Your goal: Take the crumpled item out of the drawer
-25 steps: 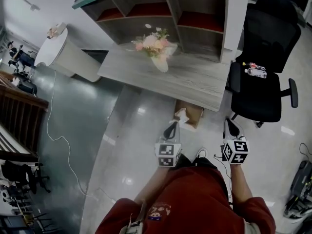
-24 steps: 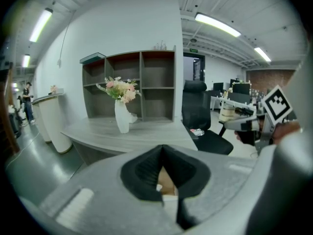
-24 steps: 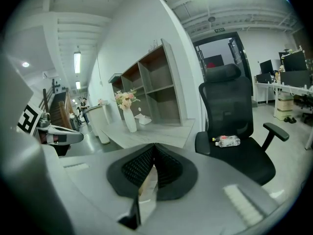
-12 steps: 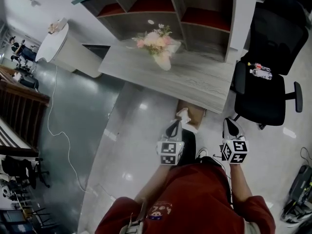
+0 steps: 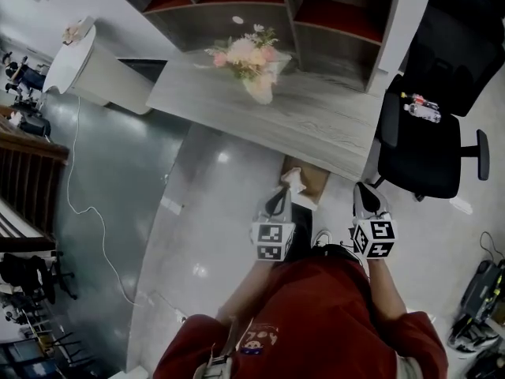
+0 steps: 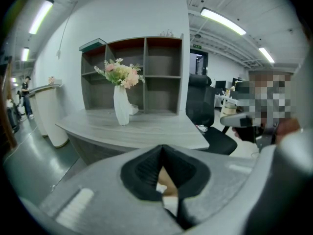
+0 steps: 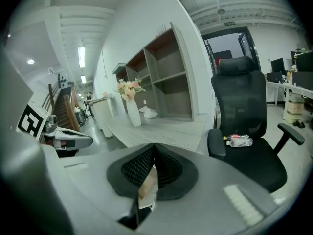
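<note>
Two grey hand-held grippers w/ black-and-white marker cubes hang low over the glossy grey floor (image 5: 197,212), just ahead of the person's red sweater (image 5: 316,322).

L gripper (image 5: 281,197): jaws shut. In the left gripper view the L gripper (image 6: 163,155) has its black ribbed pads pressed together w/ nothing clamped; a thin slit below them shows only brown and a white scrap beyond.

R gripper (image 5: 363,191) sits at 3 o'clock of the L one, well apart. In the right gripper view the R gripper (image 7: 154,153) also has its pads together, empty, w/ a sliver of brown seen through the gap.

Crumpled white item (image 5: 291,178) lies in the brown open-top drawer (image 5: 314,188), toward the drawer's 9 o'clock side, just beyond the L gripper's tip at 1 o'clock. Contact can't be told from the head view. The drawer sits below the front edge of the grey wood-grain desk (image 5: 316,121).

On the desk, at 12 o'clock of the drawer: white vase w/ pink and white flowers (image 5: 254,65). Behind it: grey shelf unit w/ red-brown compartments (image 5: 316,14).

Black office chair (image 5: 426,144) stands at 2 o'clock of the R gripper, a clear plastic bottle (image 5: 420,109) lying on its seat.
</note>
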A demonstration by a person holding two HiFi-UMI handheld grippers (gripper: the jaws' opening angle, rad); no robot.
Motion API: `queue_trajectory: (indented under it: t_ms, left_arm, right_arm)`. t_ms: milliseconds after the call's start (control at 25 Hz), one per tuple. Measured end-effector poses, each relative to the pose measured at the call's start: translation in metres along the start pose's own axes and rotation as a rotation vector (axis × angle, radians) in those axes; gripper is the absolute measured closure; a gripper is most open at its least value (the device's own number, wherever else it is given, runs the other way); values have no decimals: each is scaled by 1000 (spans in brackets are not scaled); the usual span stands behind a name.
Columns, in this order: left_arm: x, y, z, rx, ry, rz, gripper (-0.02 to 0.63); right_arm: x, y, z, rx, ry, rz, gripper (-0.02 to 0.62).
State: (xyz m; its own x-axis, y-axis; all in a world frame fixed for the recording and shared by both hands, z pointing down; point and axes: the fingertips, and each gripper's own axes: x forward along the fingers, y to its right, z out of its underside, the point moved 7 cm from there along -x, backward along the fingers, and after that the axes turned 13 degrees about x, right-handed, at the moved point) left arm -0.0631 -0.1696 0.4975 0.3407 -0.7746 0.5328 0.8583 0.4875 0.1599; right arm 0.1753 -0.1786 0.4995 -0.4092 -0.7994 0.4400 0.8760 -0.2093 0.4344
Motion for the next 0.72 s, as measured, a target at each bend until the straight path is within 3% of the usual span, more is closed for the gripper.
queue_trajectory:
  t_ms: [440,720]
  left_arm:
    - [46,-8,39,5,-119,69,606]
    - [86,-10,65,22,-197,125,572]
  right_arm:
    - [42,-12,16,-22,-91,-26,594]
    - [66,-11,31,-15,-144,-31,594]
